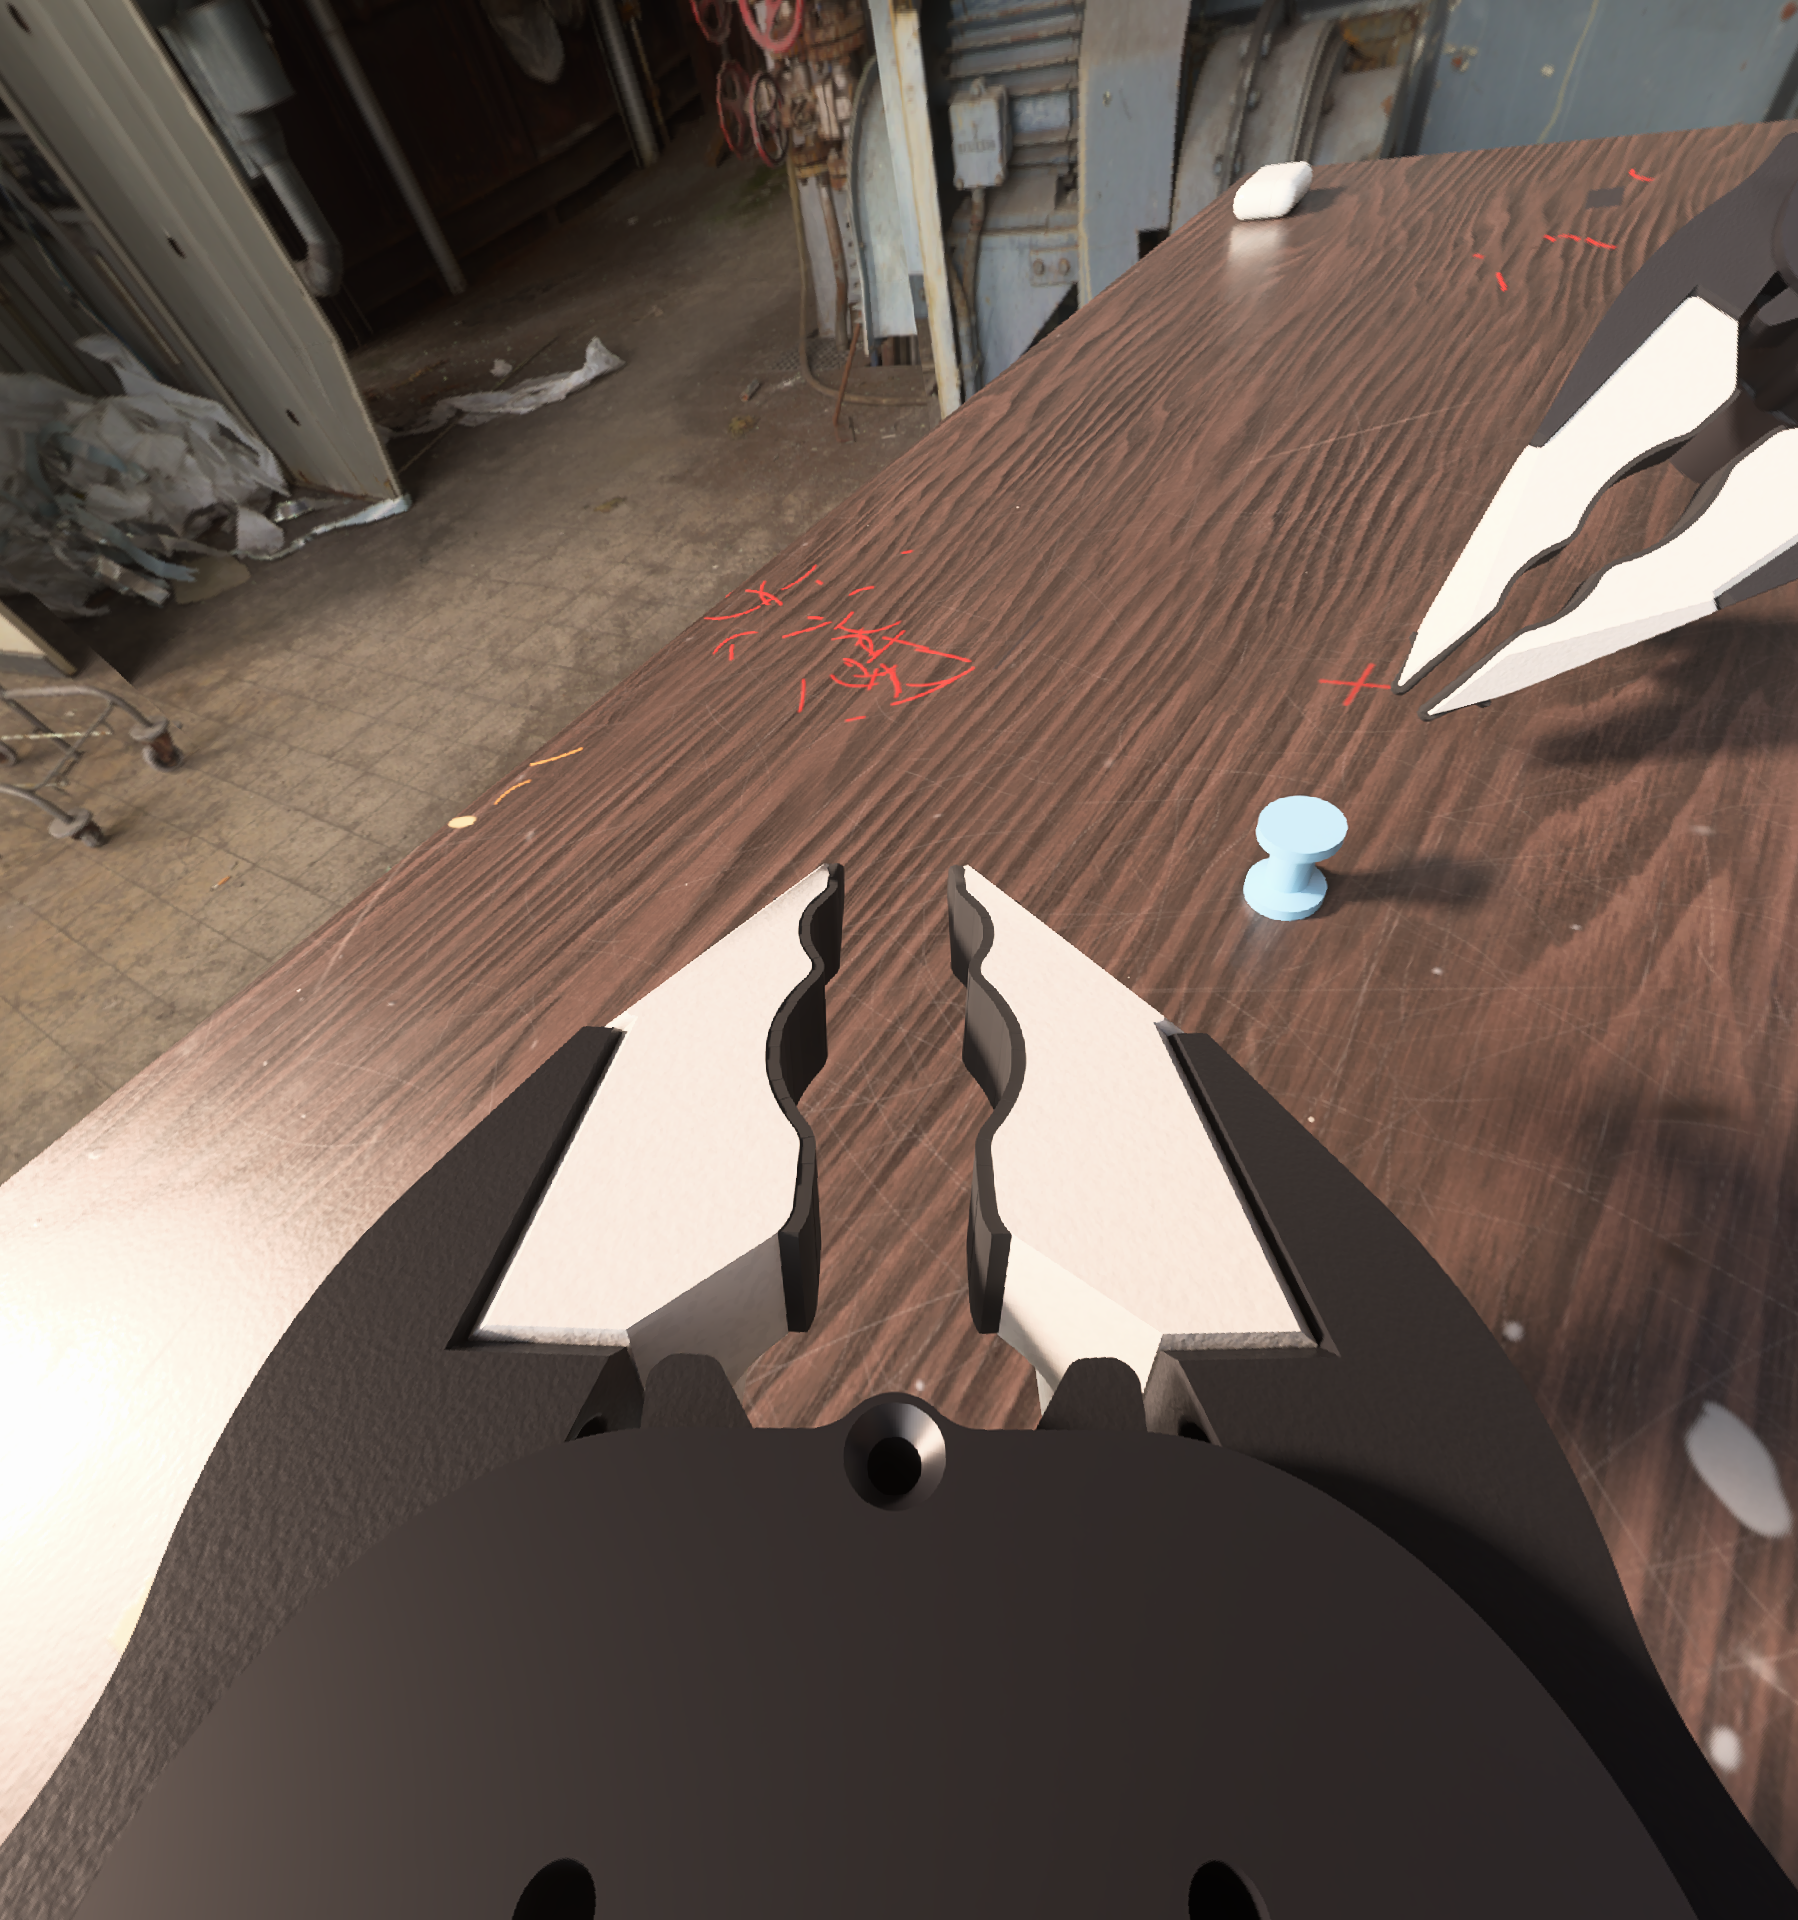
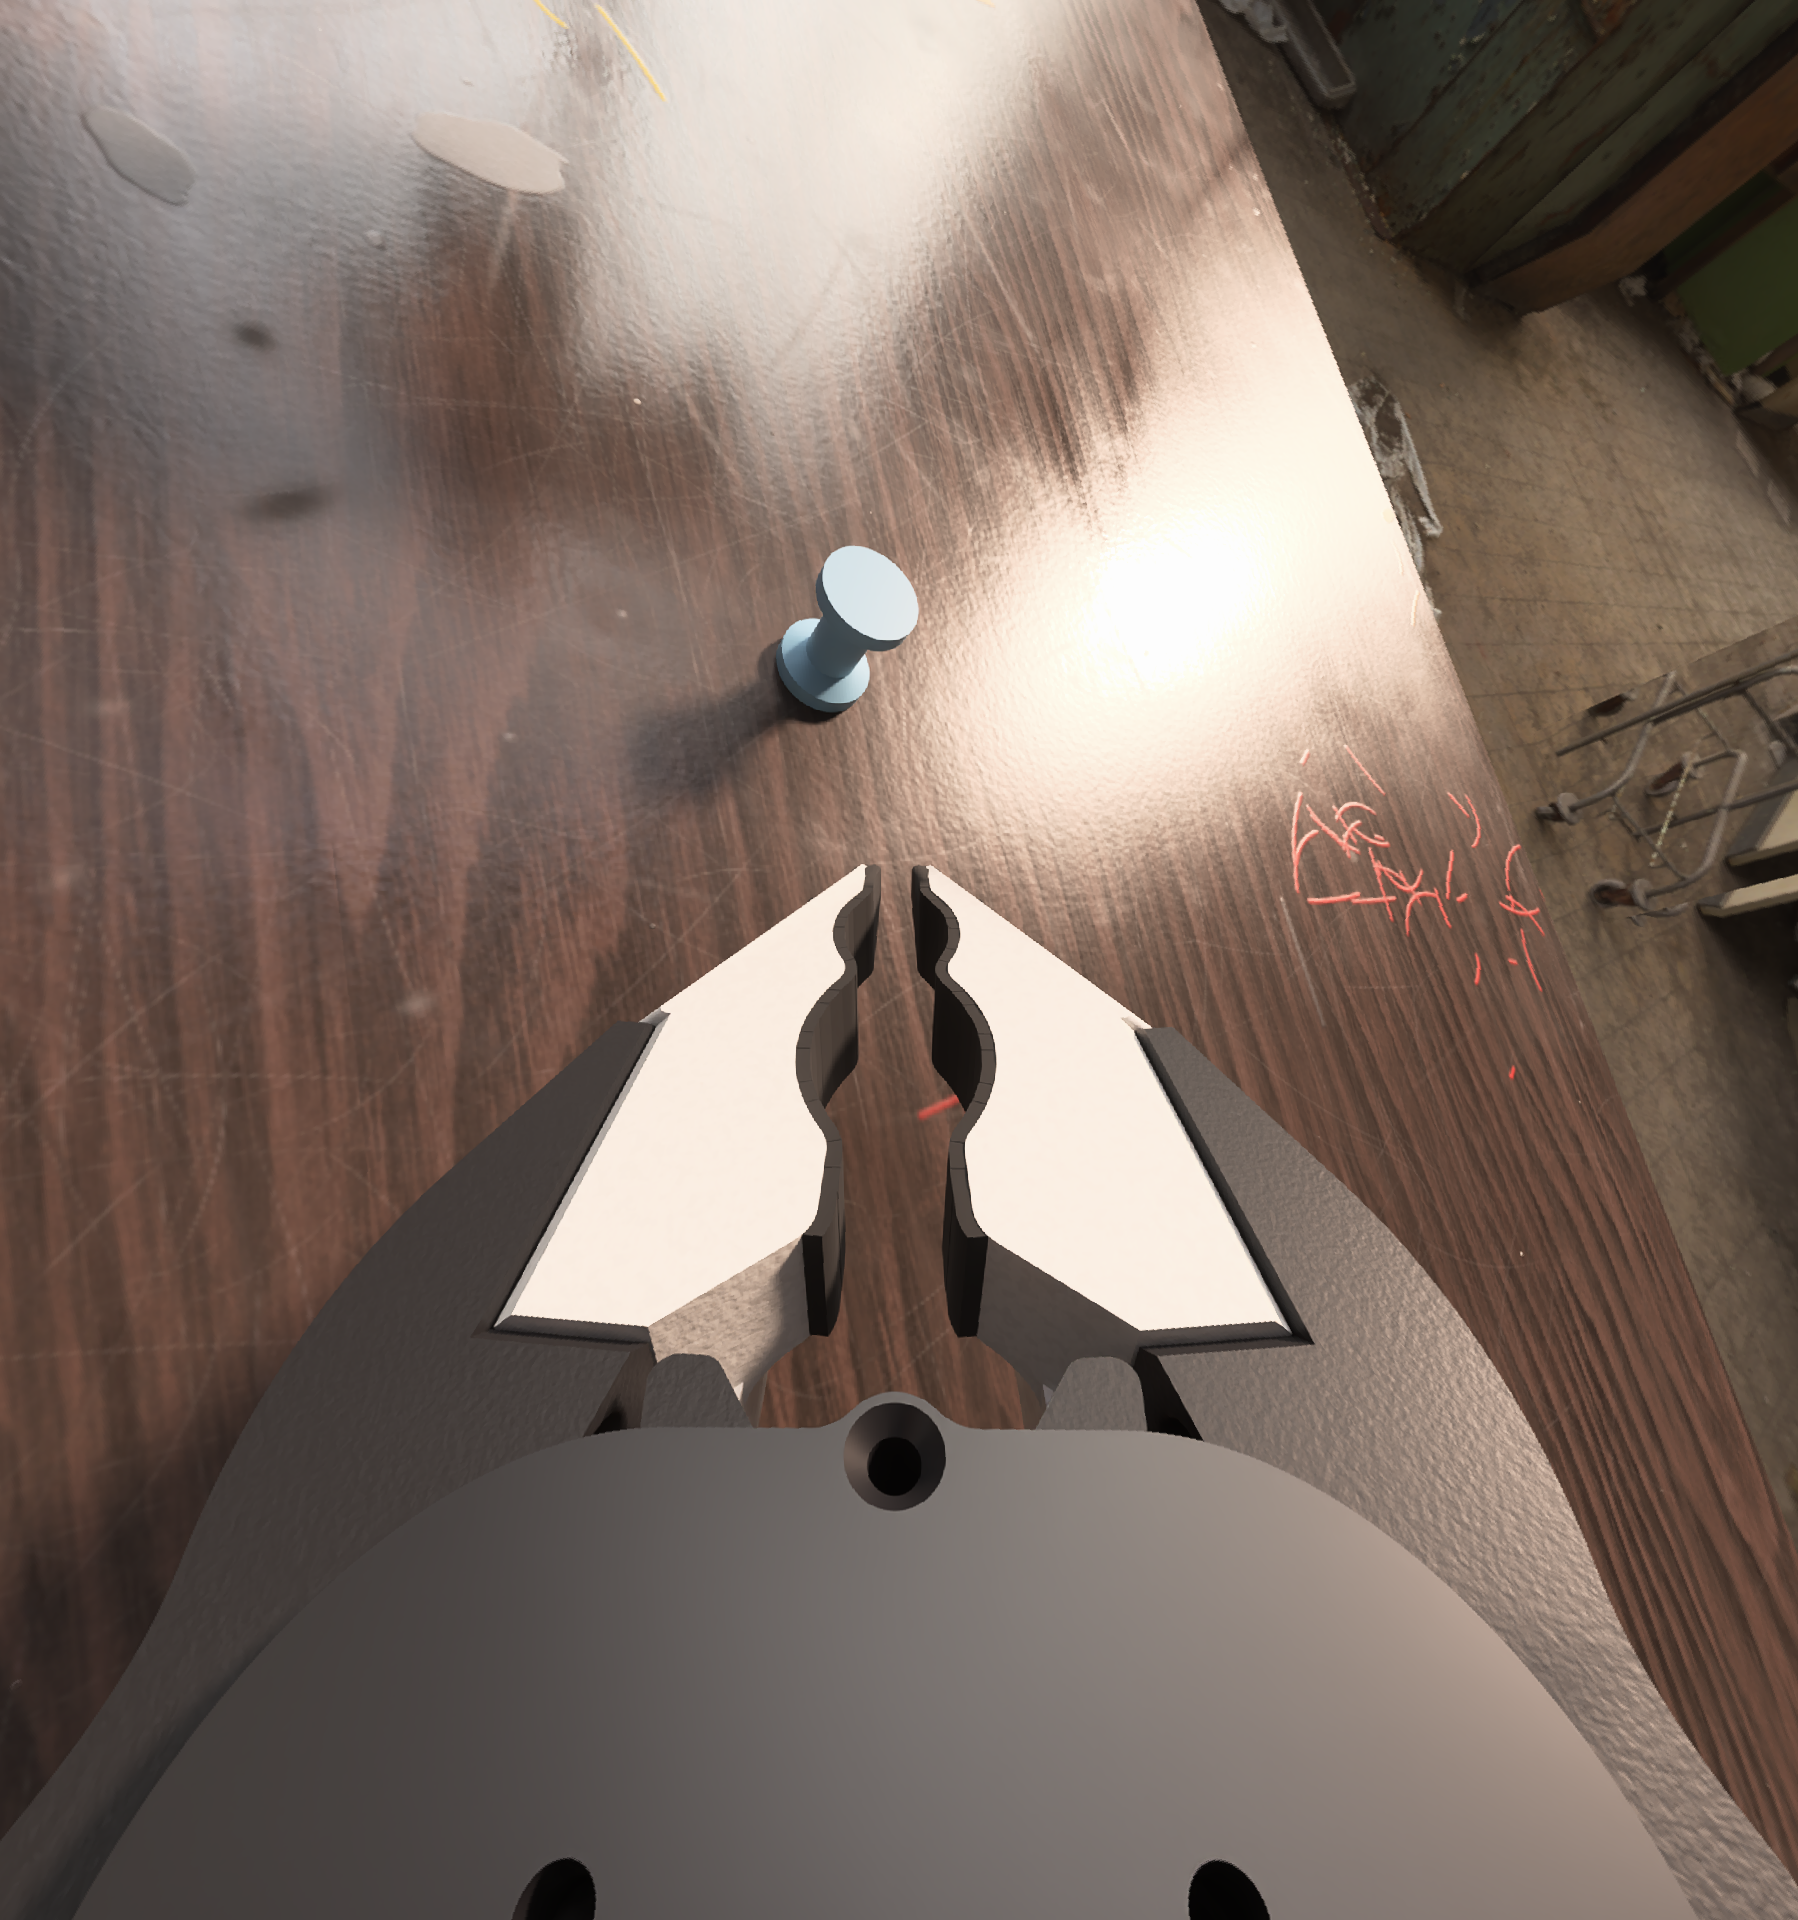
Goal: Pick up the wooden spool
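Two empty tools (image 1: 895, 883) (image 2: 895, 873), one upright blue spool (image 1: 1293, 858) (image 2: 851, 630), one table (image 1: 1082, 520) (image 2: 251, 935).

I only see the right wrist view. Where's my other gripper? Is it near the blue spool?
Observer: The left gripper is open and empty above the table. The spool stands ahead of it, to its right.
Operator: Is anything else on the table?
Observer: Yes, a small white block lies near the far edge.
Operator: What's by my right gripper's tips?
Observer: A red cross mark sits just beside the right gripper.
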`<move>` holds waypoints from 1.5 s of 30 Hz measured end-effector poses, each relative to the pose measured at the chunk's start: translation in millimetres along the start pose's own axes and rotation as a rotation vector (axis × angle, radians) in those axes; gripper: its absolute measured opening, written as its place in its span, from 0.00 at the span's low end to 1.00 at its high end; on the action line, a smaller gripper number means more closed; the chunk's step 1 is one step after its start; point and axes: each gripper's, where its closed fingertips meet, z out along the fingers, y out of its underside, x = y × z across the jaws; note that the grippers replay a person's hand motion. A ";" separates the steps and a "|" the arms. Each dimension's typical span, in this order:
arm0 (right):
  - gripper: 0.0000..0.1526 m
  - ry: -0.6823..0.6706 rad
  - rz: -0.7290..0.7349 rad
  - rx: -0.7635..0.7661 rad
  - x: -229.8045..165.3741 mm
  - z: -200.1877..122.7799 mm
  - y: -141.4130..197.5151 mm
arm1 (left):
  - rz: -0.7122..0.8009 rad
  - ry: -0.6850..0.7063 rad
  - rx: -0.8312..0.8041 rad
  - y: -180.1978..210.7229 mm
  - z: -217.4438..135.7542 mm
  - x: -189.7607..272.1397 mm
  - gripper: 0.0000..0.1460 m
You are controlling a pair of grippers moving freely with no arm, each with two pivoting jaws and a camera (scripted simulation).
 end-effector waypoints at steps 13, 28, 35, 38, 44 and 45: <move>0.04 -0.008 -0.011 0.000 -1.6 0.5 -0.3 | 0.006 -0.007 -0.007 -0.2 -0.4 -0.1 0.14; 0.27 -0.279 0.461 0.048 -9.4 43.4 -35.7 | 0.041 -0.015 -0.023 -3.4 0.7 5.2 0.14; 0.30 -0.312 0.451 0.021 -14.5 50.7 -34.8 | 0.066 0.000 -0.028 -4.7 4.0 12.2 0.14; 0.29 -0.310 0.433 0.007 -14.1 55.5 -36.1 | 0.060 0.001 -0.033 -3.0 4.3 11.5 0.14; 0.25 -0.311 0.431 -0.001 -13.0 59.6 -35.2 | 0.059 0.002 -0.029 -4.0 3.8 11.4 0.14; 0.24 -0.305 0.428 -0.005 -12.7 60.0 -34.2 | 0.061 0.004 -0.031 -3.4 4.2 11.8 0.14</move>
